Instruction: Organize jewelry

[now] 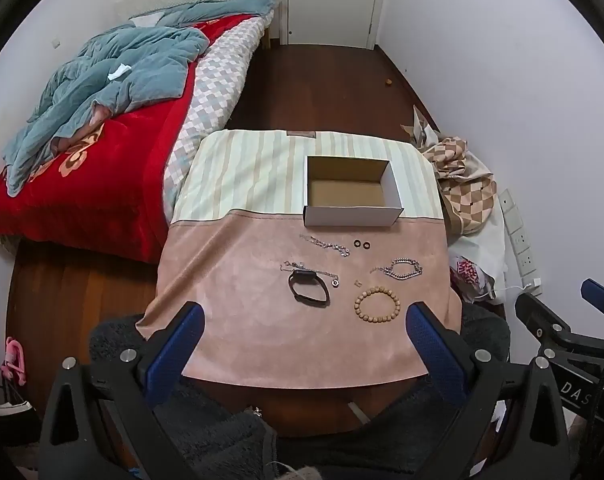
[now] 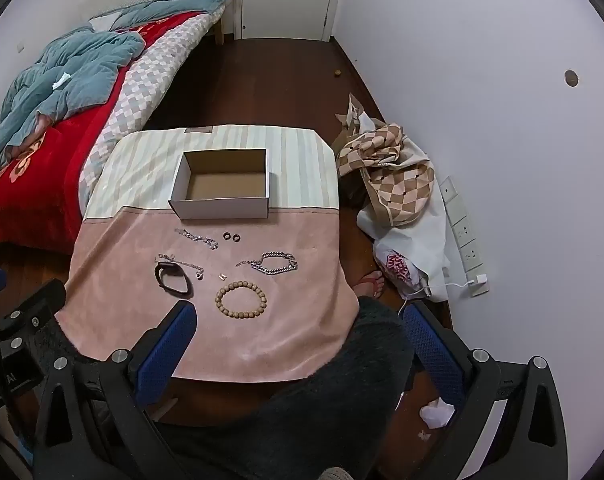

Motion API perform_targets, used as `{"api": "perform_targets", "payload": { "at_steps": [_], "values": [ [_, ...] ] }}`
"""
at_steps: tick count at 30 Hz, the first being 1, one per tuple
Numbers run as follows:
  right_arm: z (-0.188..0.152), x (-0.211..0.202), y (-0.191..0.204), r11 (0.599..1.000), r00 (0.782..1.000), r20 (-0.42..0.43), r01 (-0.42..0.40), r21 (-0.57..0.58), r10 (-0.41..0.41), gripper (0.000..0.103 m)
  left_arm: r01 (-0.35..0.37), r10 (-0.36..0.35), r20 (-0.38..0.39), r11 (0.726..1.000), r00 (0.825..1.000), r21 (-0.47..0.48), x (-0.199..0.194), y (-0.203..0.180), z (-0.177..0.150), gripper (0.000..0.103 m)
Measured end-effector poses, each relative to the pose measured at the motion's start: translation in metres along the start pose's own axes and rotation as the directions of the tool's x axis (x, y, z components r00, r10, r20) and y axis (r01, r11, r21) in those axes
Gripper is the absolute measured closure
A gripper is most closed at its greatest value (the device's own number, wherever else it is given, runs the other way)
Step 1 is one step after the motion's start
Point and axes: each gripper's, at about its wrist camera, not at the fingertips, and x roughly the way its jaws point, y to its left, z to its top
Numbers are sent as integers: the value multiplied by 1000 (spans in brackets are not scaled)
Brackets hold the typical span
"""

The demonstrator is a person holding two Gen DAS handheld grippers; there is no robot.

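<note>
On the pink cloth (image 2: 261, 328) lie a wooden bead bracelet (image 2: 241, 295), black band (image 2: 173, 276) and silver chain (image 2: 273, 263); left gripper (image 1: 304, 334) and right gripper (image 2: 299, 334) gape, holding nothing.

Left gripper (image 1: 304, 340) spread wide, empty, right gripper (image 2: 299, 340) likewise, side by side

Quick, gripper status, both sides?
Left gripper: open, holding nothing.
Right gripper: open, holding nothing.

Ahead of the tool: wooden bead bracelet (image 2: 241, 294) nearest, black band (image 2: 173, 275) left, silver chain bracelet (image 2: 273, 263) beyond, open empty cardboard box (image 2: 221, 203) farthest.
</note>
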Motion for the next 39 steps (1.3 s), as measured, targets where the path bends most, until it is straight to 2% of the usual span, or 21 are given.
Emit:
{"api": "perform_targets", "payload": {
  "at_steps": [39],
  "values": [
    [1,-15,-2,1000,1000,20,21,-14,-20,0,-11,11,29,1000,1000,10,-13,-5,5,0]
  ]
}}
